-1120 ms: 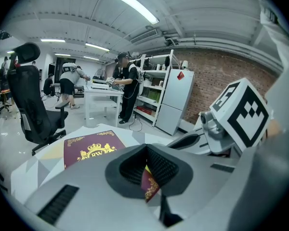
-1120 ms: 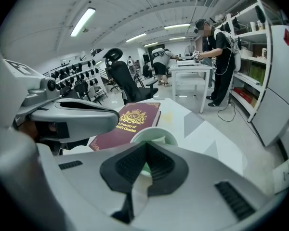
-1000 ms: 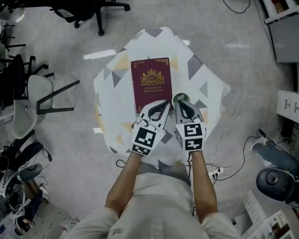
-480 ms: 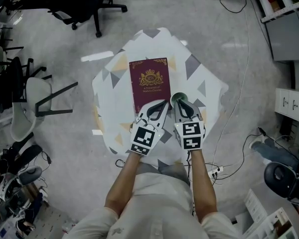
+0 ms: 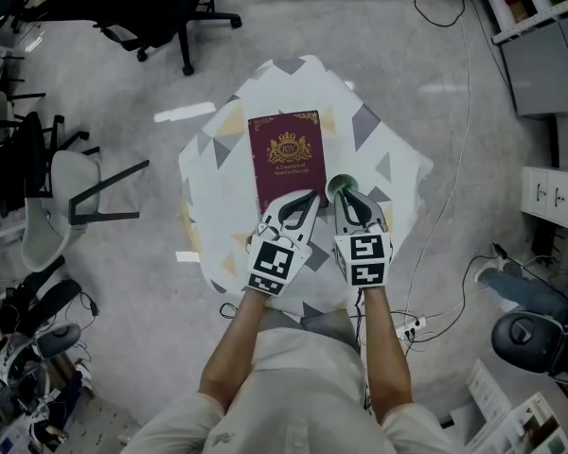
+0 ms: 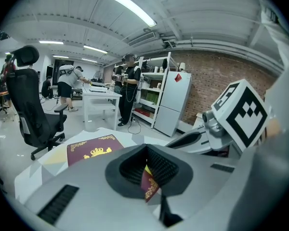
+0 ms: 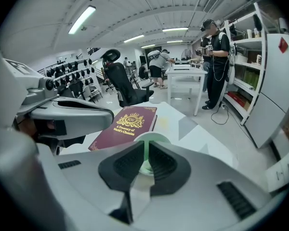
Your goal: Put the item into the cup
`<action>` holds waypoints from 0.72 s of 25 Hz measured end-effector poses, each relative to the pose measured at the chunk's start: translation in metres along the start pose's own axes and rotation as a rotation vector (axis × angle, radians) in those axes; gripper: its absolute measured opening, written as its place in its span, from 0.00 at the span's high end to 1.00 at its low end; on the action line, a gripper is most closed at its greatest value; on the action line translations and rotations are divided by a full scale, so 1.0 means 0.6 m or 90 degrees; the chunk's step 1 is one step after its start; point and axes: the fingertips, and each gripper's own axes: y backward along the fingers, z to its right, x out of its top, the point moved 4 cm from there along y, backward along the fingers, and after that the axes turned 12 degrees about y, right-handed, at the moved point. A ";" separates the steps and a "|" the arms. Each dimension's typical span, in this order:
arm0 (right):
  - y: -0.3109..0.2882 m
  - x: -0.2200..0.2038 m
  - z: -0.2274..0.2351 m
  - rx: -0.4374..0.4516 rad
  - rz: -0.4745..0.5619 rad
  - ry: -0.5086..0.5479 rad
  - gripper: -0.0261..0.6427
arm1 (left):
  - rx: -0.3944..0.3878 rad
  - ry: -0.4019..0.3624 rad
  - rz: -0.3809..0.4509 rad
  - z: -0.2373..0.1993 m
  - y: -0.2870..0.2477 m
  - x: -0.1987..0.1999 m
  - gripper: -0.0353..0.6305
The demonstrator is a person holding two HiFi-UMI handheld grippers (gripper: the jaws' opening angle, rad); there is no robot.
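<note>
**Right jaws on cup, left jaws closed and empty**

The right gripper [image 7: 145,161] has its jaws drawn in to a narrow slot, clamped on the near wall of the green cup [image 7: 153,139]. The cup stands upright on the counter [image 5: 390,151], just beside the right edge of the maroon book [image 5: 286,154]. The left gripper [image 6: 151,176] has its jaws together with nothing between them; its tips sit over the near right corner of the book. The two grippers lie side by side, close together. The book lies flat, cover up, mid-counter. No loose item can be made out.
</note>
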 end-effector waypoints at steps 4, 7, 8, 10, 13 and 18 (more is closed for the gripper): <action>0.021 0.016 -0.004 -0.011 0.026 0.008 0.91 | -0.009 -0.012 0.006 0.004 0.012 0.013 0.93; 0.044 0.028 -0.006 -0.029 0.048 0.016 0.91 | -0.019 -0.026 0.012 0.009 0.024 0.027 0.93; 0.052 0.032 -0.007 -0.035 0.057 0.015 0.91 | -0.023 -0.030 0.014 0.011 0.028 0.032 0.93; 0.071 0.042 -0.009 -0.048 0.077 0.011 0.91 | -0.032 -0.038 0.018 0.017 0.037 0.042 0.93; 0.105 0.056 -0.008 -0.076 0.109 0.007 0.91 | -0.047 -0.051 0.027 0.028 0.054 0.060 0.93; 0.167 0.075 -0.014 -0.119 0.161 0.005 0.91 | -0.074 -0.070 0.047 0.053 0.087 0.088 0.93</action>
